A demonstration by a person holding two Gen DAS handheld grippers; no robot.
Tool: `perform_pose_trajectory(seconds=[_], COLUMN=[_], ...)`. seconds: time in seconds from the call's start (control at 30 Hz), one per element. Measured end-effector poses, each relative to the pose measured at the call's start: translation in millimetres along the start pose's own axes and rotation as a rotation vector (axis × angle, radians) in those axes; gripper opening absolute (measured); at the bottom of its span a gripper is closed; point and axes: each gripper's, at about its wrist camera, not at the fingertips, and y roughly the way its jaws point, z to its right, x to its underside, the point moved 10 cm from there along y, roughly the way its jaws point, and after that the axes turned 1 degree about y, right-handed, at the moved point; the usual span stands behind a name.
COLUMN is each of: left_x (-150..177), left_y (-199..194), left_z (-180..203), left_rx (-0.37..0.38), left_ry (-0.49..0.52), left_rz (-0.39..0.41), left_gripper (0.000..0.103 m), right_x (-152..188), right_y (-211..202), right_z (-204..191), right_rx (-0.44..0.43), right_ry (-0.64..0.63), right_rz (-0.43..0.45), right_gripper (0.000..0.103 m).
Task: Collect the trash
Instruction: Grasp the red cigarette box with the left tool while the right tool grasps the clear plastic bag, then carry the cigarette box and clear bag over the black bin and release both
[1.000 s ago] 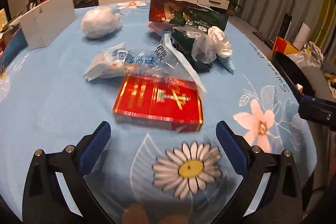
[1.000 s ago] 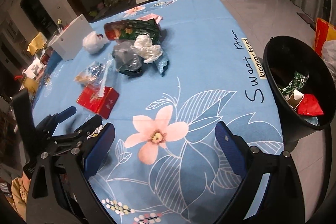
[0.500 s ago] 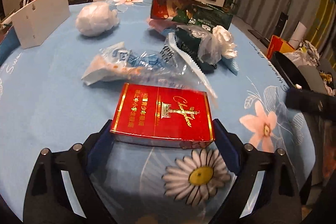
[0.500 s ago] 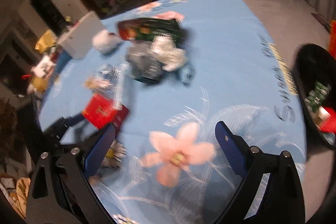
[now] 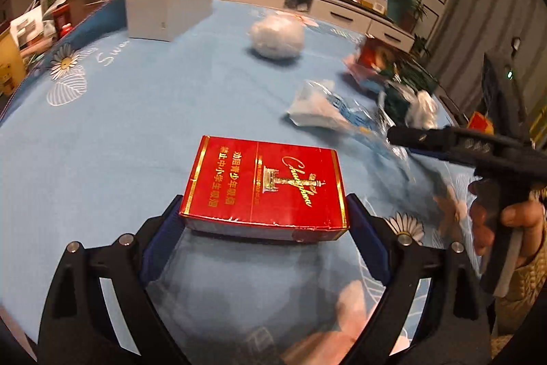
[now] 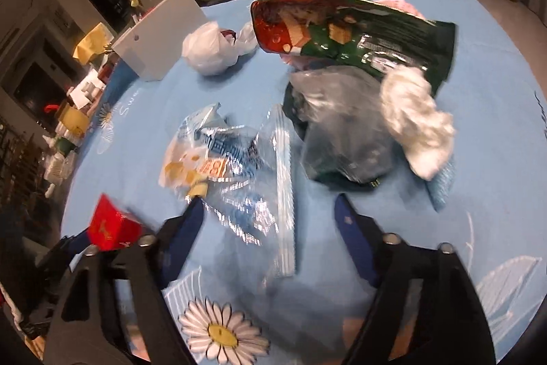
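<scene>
A red cigarette carton (image 5: 266,183) sits between the blue pads of my left gripper (image 5: 263,221), which press on its two sides; it also shows as a red box (image 6: 112,224) at the lower left of the right wrist view. My right gripper (image 6: 270,221) hangs low over a crumpled clear and blue plastic wrapper (image 6: 253,194), and its jaws are closing with the wrapper's near end between them, the pads not pressing on it. Beyond the wrapper lie a grey clear bag (image 6: 342,132), a white tissue wad (image 6: 417,122) and a green snack bag (image 6: 359,36).
The table has a blue flowered cloth (image 5: 119,112). A white balled plastic bag (image 5: 277,36) and a white box (image 5: 167,5) stand at the far side. Clutter lines the table's left edge (image 5: 20,33). A person's hand (image 5: 506,228) holds the right gripper's handle at the right.
My left gripper went forward and closed on the red carton, then swung left with it. My right gripper travelled from the flower print to the wrapper, and its jaws have narrowed.
</scene>
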Motion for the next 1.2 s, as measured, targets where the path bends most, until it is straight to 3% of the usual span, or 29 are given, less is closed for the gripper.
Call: perform_pose_trajectory(seconds=[0.03, 0.07, 0.1, 0.2, 0.43, 0.67, 0.9, 1.2], left_x=[-1, -2, -2, -1, 1, 1, -5, -16], left_y=[0, -1, -1, -2, -10, -21, -29, -34], left_z=[-2, -2, -2, 1, 10, 43, 106, 209], left_rx=[-0.001, -0.001, 0.005, 0.008, 0.024, 0.066, 0.134, 0.222], left_ry=[-0.003, -0.007, -0.011, -0.014, -0.014, 0.042, 0.144, 0.299], left_rz=[0.003, 0.006, 0.007, 0.006, 0.013, 0.022, 0.027, 0.046], left_gripper=[0.091, 0.091, 0.091, 0.091, 0.091, 0.091, 0.091, 0.091], right_x=[-1, -1, -1, 3, 17, 32, 47, 64], right_y=[4, 7, 9, 6, -44, -113, -173, -224], right_z=[-2, -2, -3, -13, -21, 30, 94, 153], right_rx=[0.007, 0.019, 0.029, 0.004, -0.004, 0.082, 0.177, 0.227], right_ry=[-0.015, -0.023, -0.033, -0.072, -0.124, -0.026, 0.097, 0.211], right_rz=[-0.001, -0.005, -0.004, -0.003, 0.082, 0.178, 0.267, 0.367], right_gripper=[0.063, 0.049, 0.027, 0.009, 0.009, 0.009, 0.009, 0.009])
